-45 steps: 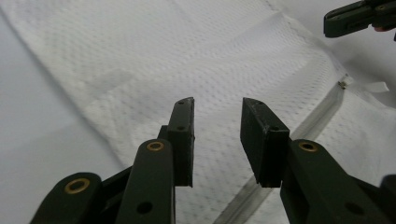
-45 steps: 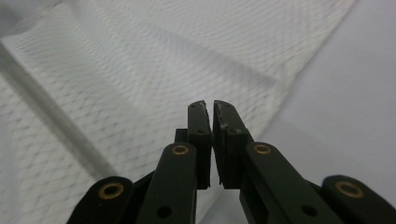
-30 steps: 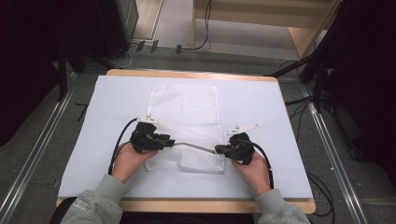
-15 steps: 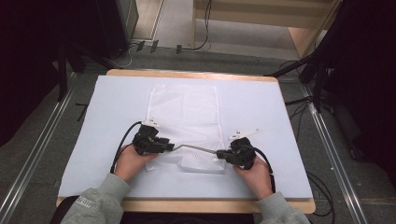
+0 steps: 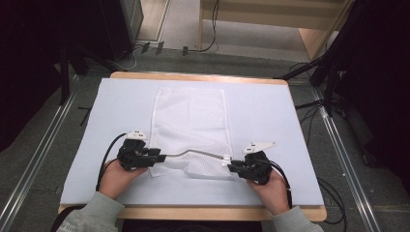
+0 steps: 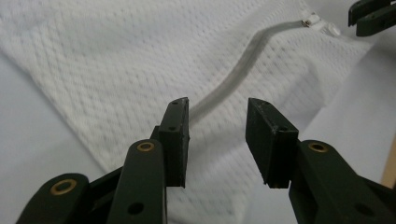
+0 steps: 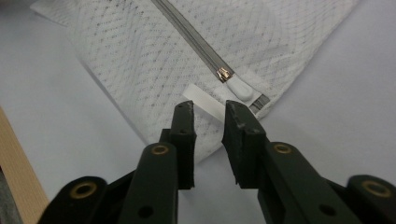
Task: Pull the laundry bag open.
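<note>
A white mesh bag (image 5: 191, 121) lies flat on the pale mat (image 5: 290, 121). A grey zipper (image 5: 198, 152) runs in a slack curve along its near end. My left gripper (image 5: 162, 156) is at the bag's left edge. In the left gripper view its jaws (image 6: 217, 135) have just been opening, and the zipper tape (image 6: 243, 70) lies beyond the tips, untouched. My right gripper (image 5: 232, 167) is at the bag's near right corner. Its jaws (image 7: 208, 109) have just been opening too, with nothing pressed between them. The white zipper pull (image 7: 239, 87) lies just past the tips.
The mat covers a wooden table (image 5: 193, 76) whose near edge lies under the person's forearms. Cables (image 5: 212, 46) trail on the floor behind the table, and metal rails (image 5: 43, 159) run along both sides. A dark stand (image 5: 333, 72) rises at the right.
The left hand has moved left and the right hand slightly right and nearer. The right jaws have let go of the zipper end, and the taut zipper now sags in a curve.
</note>
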Demonstrator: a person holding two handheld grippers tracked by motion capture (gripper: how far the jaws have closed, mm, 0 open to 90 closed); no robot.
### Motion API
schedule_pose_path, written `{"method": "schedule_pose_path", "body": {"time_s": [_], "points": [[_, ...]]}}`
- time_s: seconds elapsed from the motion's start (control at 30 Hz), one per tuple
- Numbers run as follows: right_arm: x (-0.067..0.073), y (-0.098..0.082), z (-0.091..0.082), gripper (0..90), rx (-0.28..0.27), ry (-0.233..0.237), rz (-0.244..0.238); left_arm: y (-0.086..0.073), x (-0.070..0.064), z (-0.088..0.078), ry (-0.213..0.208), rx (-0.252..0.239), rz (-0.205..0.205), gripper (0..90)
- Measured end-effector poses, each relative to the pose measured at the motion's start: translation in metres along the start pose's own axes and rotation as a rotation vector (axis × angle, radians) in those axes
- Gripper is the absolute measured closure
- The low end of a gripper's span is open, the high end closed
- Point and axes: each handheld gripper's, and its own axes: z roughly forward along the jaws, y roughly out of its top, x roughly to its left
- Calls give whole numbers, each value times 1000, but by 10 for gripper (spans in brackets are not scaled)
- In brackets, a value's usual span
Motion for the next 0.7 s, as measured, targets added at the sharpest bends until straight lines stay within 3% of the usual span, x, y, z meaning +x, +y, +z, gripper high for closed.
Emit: {"method": "schedule_pose_path", "body": {"time_s": [0.13,0.27,0.4,0.5,0.53,0.6,0.7], "points": [[3,0,-1,625,-16,-5,-5,-14,-3,-2,-17,16,-29,571],[3,5,7,616,-8,-2,-18,-18,-5,3,-5,37,-17,549],[1,10,18,667,26,-9,-40,-22,-3,8,7,69,-14,568],[-3,13,26,791,81,-33,-70,-24,-2,8,10,71,-12,653],[-3,13,26,791,81,-33,-70,-24,-1,8,11,71,-10,653],[-6,14,27,893,86,-42,-80,-27,-1,8,5,65,-12,758],[-10,15,26,900,102,-29,-54,-30,-2,9,12,59,-6,850]]}}
